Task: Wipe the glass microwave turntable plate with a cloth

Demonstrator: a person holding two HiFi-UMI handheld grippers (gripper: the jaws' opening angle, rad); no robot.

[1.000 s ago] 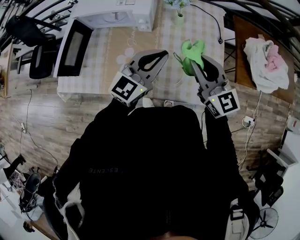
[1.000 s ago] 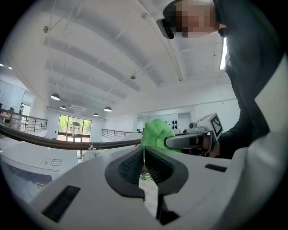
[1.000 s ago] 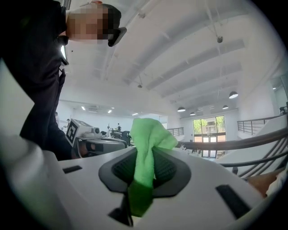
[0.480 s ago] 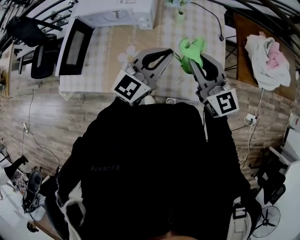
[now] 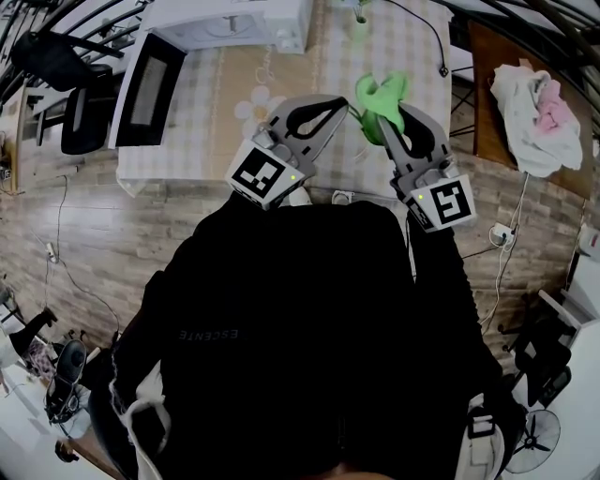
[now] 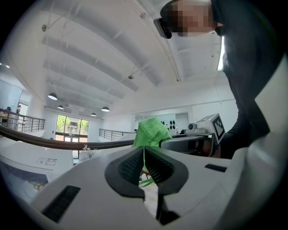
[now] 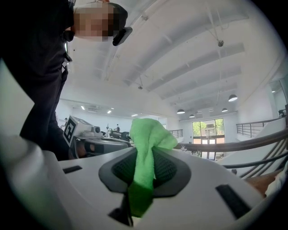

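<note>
Right gripper fingers clench the green cloth, up over the worktop right of the microwave. Left gripper fingers pinch what looks like the clear plate edge-on, beside the cloth.

The head view looks steeply down over the left gripper and right gripper. Each gripper view, just behind its jaws, faces upward; all share the bright green cloth.

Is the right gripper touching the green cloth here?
Touching. The right gripper view shows the green cloth pinched between the jaws of the right gripper, with cloth bunched above the pads and hanging below them.
</note>
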